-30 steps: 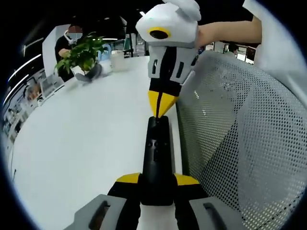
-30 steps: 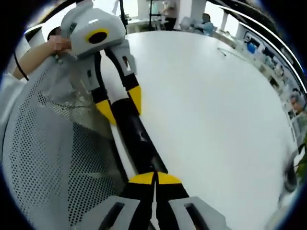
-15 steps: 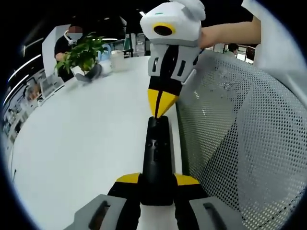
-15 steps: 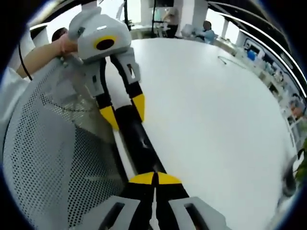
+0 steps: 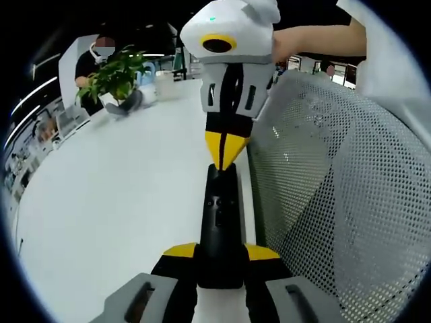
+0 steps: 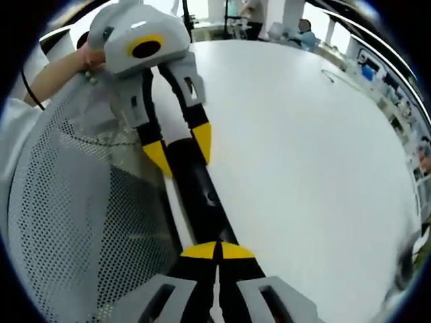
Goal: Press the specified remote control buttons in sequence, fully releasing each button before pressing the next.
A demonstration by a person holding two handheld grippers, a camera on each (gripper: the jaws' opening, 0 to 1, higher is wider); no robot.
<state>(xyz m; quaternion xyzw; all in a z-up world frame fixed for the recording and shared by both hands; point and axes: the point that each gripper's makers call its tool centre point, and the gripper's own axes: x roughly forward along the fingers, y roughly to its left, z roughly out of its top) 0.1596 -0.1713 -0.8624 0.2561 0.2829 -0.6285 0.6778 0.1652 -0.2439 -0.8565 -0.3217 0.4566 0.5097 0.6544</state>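
A slim black remote control (image 5: pixel 219 222) lies lengthwise above the white table, near its edge. My left gripper (image 5: pixel 220 252) is shut on the remote's near end, one yellow-tipped jaw on each side. My right gripper (image 5: pixel 222 160) comes down from the top with its yellow tips shut together, resting at the remote's far end. In the right gripper view the right gripper (image 6: pixel 217 250) is shut over the end of the remote (image 6: pixel 202 195). Farther up, the left gripper (image 6: pixel 180 145) clamps the remote's other end. A hand holds each gripper.
A white mesh chair back (image 5: pixel 337 188) stands close beside the remote and is also on the left in the other view (image 6: pixel 67 222). The white table (image 5: pixel 114 195) stretches away to a potted plant (image 5: pixel 114 77), a white cup (image 5: pixel 165 84) and a seated person (image 5: pixel 101 50).
The right gripper's body has swung a little to the left while its tips stay at the remote's far end. The left gripper holds the remote as before.
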